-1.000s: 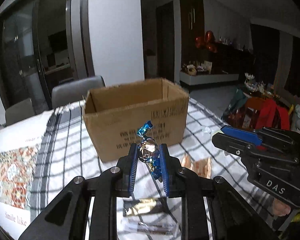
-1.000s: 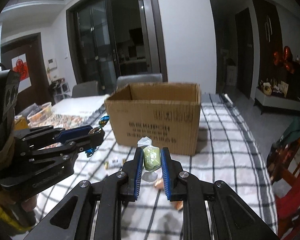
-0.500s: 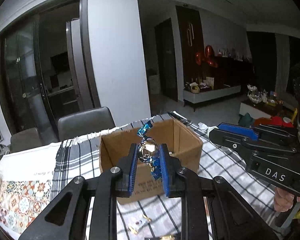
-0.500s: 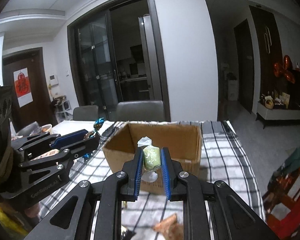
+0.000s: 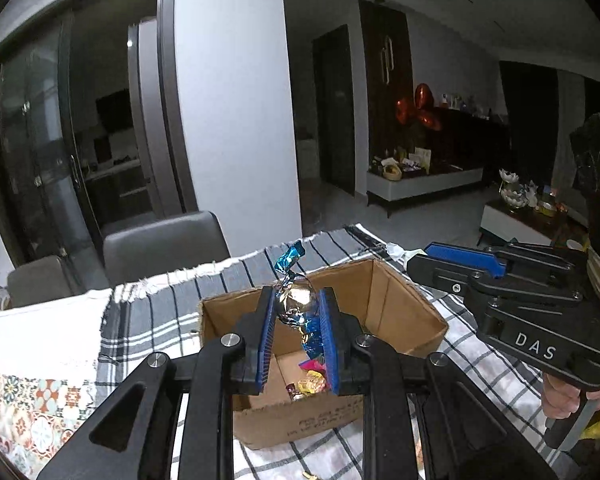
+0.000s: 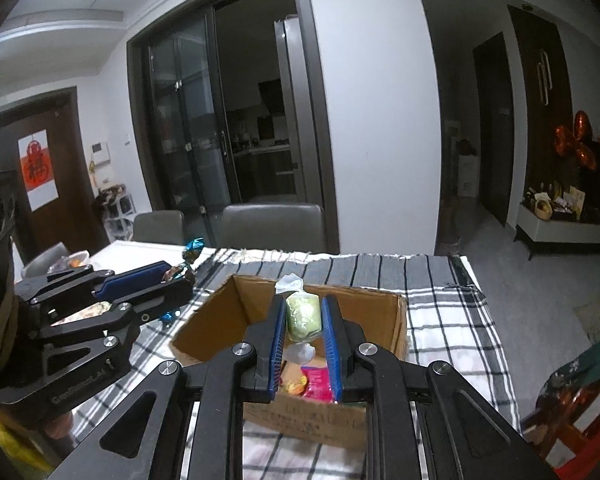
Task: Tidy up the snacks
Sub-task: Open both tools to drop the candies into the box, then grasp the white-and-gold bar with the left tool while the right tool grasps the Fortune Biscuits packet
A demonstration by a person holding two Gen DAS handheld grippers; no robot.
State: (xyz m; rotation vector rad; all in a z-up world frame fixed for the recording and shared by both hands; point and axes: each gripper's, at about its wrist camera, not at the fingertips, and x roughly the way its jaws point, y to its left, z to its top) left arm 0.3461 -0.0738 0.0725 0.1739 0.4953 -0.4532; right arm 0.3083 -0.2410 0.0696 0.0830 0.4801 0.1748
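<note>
An open brown cardboard box (image 5: 400,312) stands on a black-and-white checked tablecloth (image 6: 440,304); on its floor lie several wrapped snacks (image 6: 314,384), among them a bright pink packet and yellow-orange pieces. The left gripper (image 5: 296,320) is clamped on a blue-and-silver foil-wrapped candy (image 5: 296,300), held above the box's opening. The right gripper (image 6: 303,320) pinches a pale green candy in a clear twist wrapper (image 6: 302,312), also over the open box. Grey chairs (image 6: 272,222) stand at the table's far edge.

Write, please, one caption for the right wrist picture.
Right gripper holds a green candy above the open cardboard box on the checked tablecloth.
</note>
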